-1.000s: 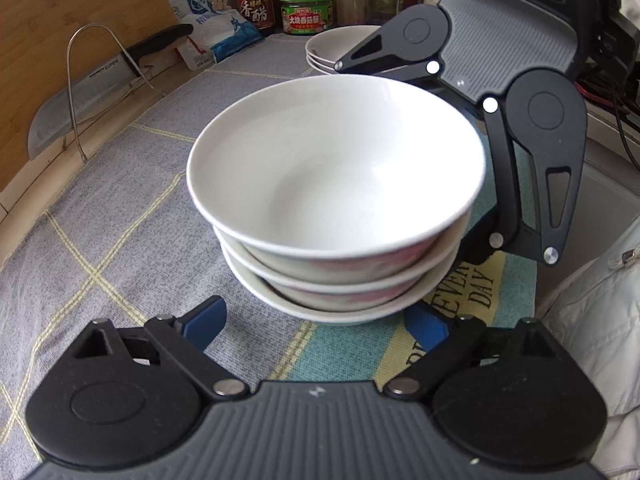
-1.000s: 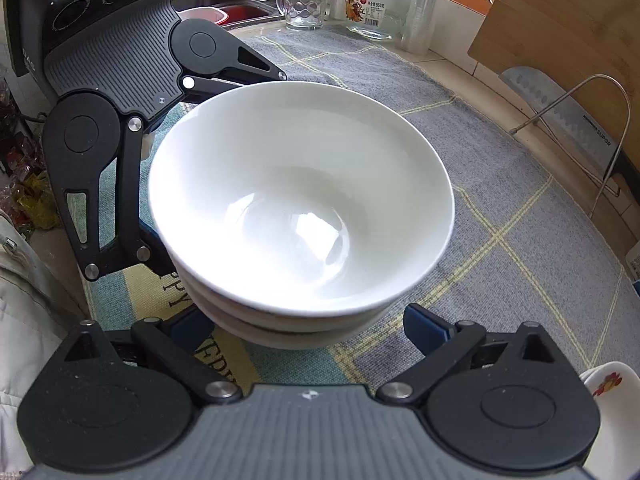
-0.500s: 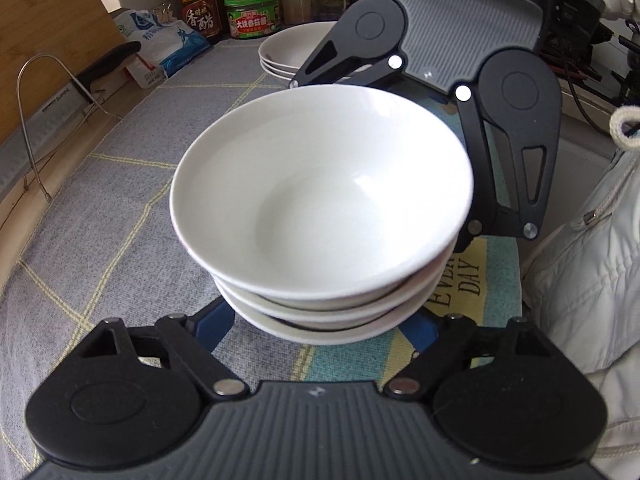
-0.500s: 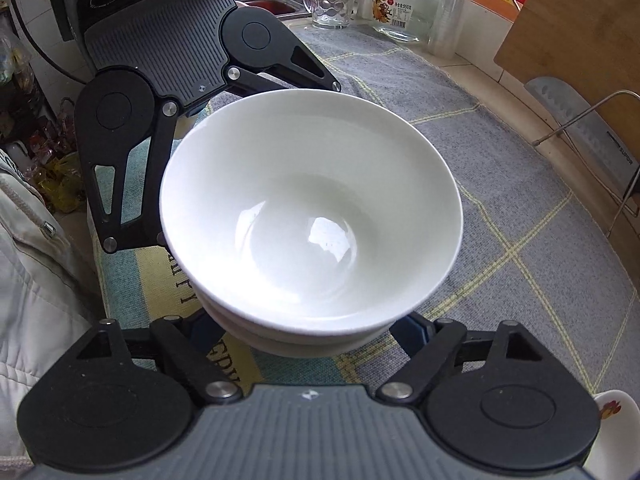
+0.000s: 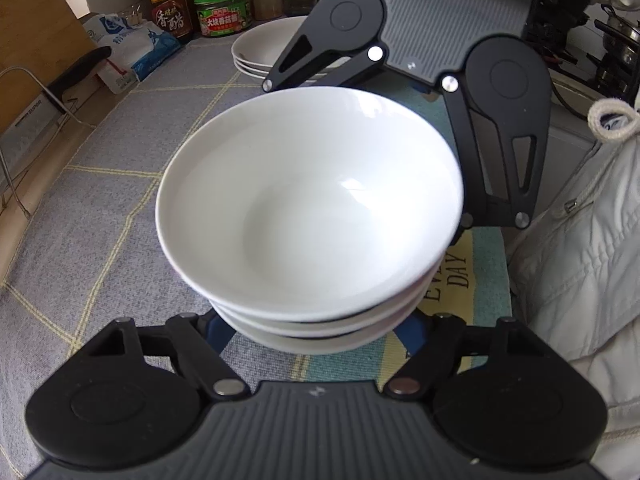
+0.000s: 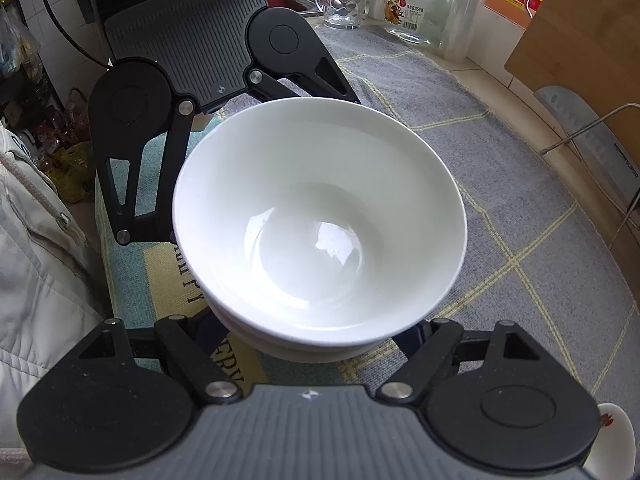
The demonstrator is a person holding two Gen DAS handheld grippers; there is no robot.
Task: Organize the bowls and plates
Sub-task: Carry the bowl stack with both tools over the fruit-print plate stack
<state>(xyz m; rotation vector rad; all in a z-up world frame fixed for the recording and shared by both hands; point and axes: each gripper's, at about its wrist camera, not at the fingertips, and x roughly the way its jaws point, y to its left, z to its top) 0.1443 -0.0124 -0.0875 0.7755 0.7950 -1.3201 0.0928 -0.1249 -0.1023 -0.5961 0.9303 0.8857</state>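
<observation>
My left gripper [image 5: 312, 330] at bottom of left view, jaws closing on stack of white bowls [image 5: 310, 200] at frame centre; blue fingers [image 5: 218, 330] tucked under stack, contact hidden, cannot tell if clamped; my right gripper [image 6: 320, 334] at bottom of right view, jaws closing on same stack from opposite side, contact likewise hidden; stack sits over grey checked cloth [image 5: 120, 184]; pile of plates [image 5: 260, 50] at upper centre of left view; glass jar [image 6: 416, 8] at top of right view.

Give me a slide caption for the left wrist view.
Left gripper and right gripper closing on opposite sides of stacked white bowls on the grey cloth.
</observation>
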